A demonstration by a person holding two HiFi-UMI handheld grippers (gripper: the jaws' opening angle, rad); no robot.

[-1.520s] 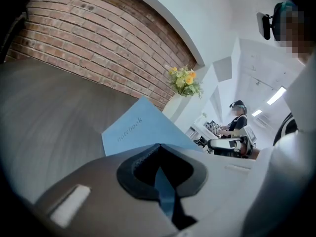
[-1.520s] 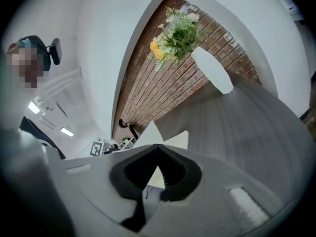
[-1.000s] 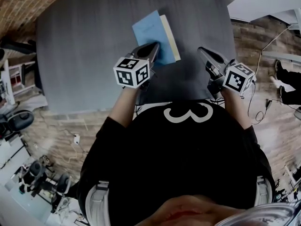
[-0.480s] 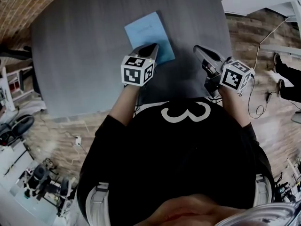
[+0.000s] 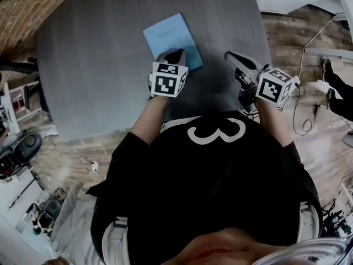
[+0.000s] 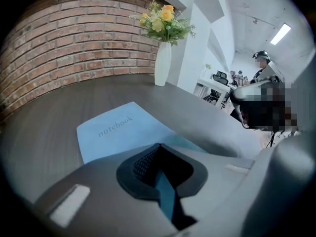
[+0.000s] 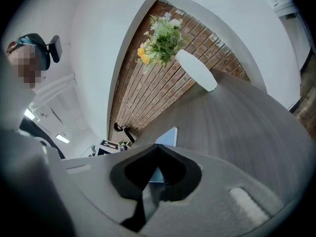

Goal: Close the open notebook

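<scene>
From the head view, the left gripper [image 5: 176,54] is covering the near edge of the notebook [image 5: 167,33], so no view is showing whether its tips are resting on the cover or hanging just above it. The person's black shirt [image 5: 209,175] is hiding the near rim of the table [image 5: 94,54]. The vase [image 6: 162,63] and its flowers [image 6: 163,19] are appearing only in the two gripper views, standing at the far side of the table, well apart from the notebook. In the right gripper view, that gripper's own body is cutting off most of the notebook, leaving just a blue corner peeking over it. The notebook is lying closed and flat on the grey table, blue cover up, with the word "notebook" facing the left gripper's camera. The left gripper's jaws are meeting at their tips with nothing pinched between them; the blue showing through the slit behind the tips is the cover beyond. The right gripper [image 5: 228,56] is hovering over bare table to the right of the notebook, apart from it, its jaws likewise pressed together and carrying nothing.
</scene>
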